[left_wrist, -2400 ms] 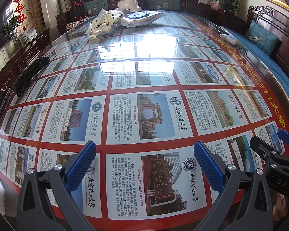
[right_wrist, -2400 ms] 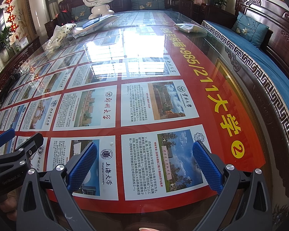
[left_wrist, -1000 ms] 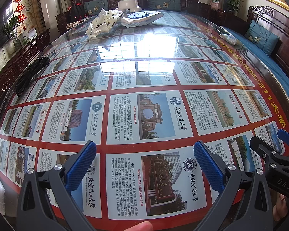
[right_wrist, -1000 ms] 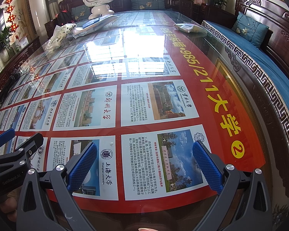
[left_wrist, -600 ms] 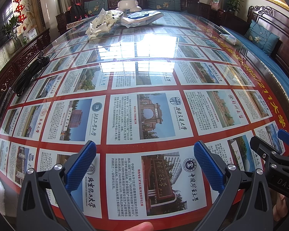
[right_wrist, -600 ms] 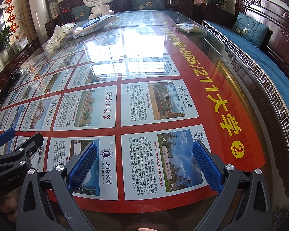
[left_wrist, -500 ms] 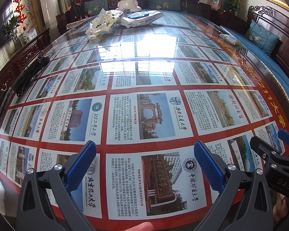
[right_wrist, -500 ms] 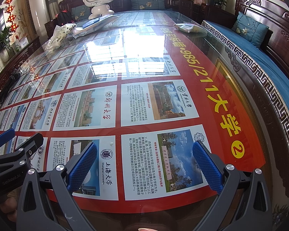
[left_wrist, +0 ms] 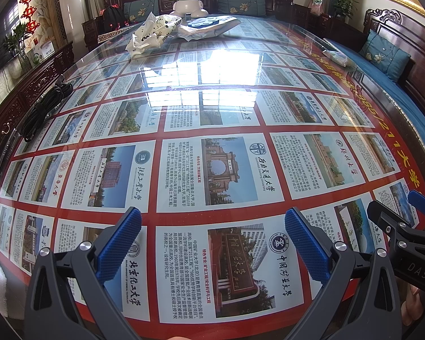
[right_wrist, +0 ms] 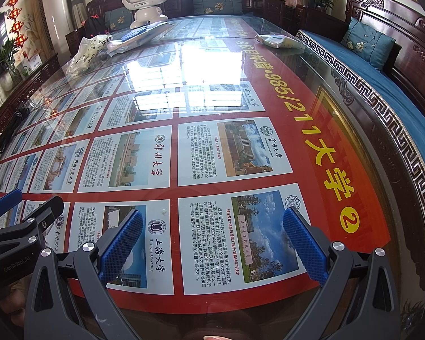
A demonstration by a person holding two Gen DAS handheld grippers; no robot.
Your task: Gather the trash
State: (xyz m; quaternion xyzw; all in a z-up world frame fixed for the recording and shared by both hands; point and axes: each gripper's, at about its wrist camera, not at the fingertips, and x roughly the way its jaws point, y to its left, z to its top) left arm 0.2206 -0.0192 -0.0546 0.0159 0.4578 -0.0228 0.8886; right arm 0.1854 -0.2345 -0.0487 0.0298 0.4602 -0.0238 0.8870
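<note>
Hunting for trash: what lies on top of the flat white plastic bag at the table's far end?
A blue item lies on the flat white bag. What it is, and whatever is under or inside the bag, cannot be seen.

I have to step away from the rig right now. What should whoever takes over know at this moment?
Left gripper: open, empty, over the near edge of the glass-topped table.
Right gripper: open, empty, beside it.
Trash, all at the far end: crumpled white plastic bag, flat white-and-blue package beside it, small pale wrapper near the right edge.
Done: nothing collected.
Left: reach across, pick up each piece. No bin in view.
</note>
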